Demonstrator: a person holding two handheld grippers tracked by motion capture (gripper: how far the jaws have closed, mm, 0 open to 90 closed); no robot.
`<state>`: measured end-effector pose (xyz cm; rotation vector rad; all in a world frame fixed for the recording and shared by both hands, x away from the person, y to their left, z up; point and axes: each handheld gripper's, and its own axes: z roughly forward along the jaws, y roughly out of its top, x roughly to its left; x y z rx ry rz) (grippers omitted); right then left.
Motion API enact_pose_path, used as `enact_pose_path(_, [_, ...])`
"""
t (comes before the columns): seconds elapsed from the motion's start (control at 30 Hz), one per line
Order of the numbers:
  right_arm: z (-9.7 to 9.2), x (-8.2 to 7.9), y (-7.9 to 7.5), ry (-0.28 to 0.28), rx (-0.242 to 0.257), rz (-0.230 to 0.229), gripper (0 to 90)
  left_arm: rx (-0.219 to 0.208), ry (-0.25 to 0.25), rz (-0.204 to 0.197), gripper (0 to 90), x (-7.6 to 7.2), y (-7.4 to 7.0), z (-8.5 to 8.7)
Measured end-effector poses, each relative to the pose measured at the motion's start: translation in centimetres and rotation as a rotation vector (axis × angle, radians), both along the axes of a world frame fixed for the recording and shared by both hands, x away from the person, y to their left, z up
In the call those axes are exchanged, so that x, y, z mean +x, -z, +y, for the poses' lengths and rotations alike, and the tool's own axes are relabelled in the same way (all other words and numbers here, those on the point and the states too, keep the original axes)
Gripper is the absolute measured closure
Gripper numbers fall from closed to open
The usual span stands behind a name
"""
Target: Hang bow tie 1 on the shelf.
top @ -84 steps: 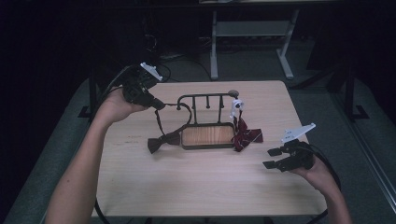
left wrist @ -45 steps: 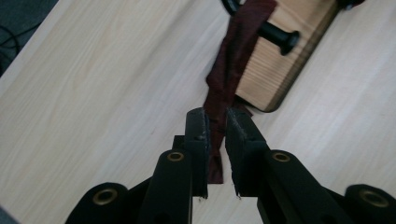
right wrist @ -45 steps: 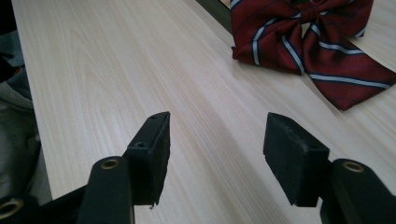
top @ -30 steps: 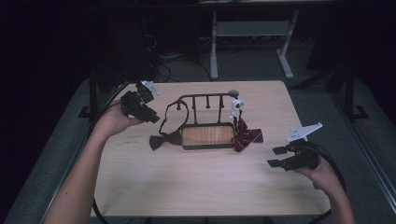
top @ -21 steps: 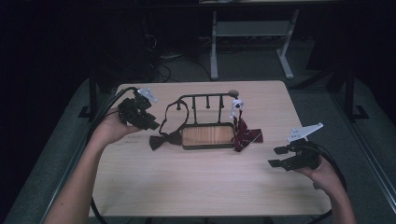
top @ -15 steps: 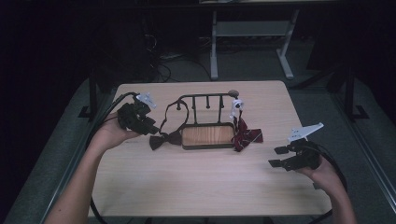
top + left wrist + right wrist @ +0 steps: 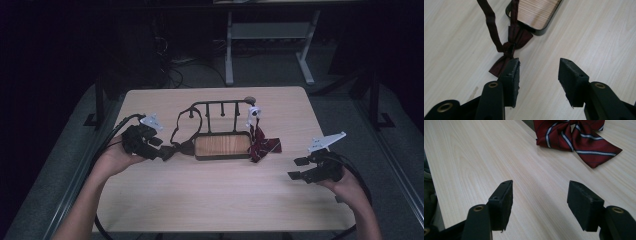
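High view: the left gripper [image 7: 159,150] sits left of centre beside the dark bow tie [image 7: 181,148] lying on the table [image 7: 210,200]; the right gripper [image 7: 300,169] hovers lower right. Left gripper view: jaws have just been opening, nothing between them, bow tie [image 7: 510,47] just above the left jaw. Right gripper view: jaws wide, empty; a striped bow tie [image 7: 576,137] upper right

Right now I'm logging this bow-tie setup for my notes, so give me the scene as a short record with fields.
surface: wooden table
centre: black rack with wooden tray
left gripper: jaws have just been opening, nothing between them
dark bow tie: flat on table, strap running up toward the rack
right gripper: open, empty
striped red bow tie: beside the rack's right end
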<state>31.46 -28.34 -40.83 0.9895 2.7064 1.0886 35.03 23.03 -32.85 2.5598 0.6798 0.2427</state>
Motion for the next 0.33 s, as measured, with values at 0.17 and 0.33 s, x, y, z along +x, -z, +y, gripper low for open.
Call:
enact_pose_path(0.17, [0.1, -0.1, 0.0, 0.005, 0.000, 0.009, 37.3, -0.008, 0.001, 0.014, 50.1, -0.7, 1.2, 0.4])
enact_pose_path(0.33, [0.2, 0.0, 0.1, 0.004, 0.001, 0.009, 37.3, -0.008, -0.004, 0.021, 48.5, -1.3, 2.3, 1.0])
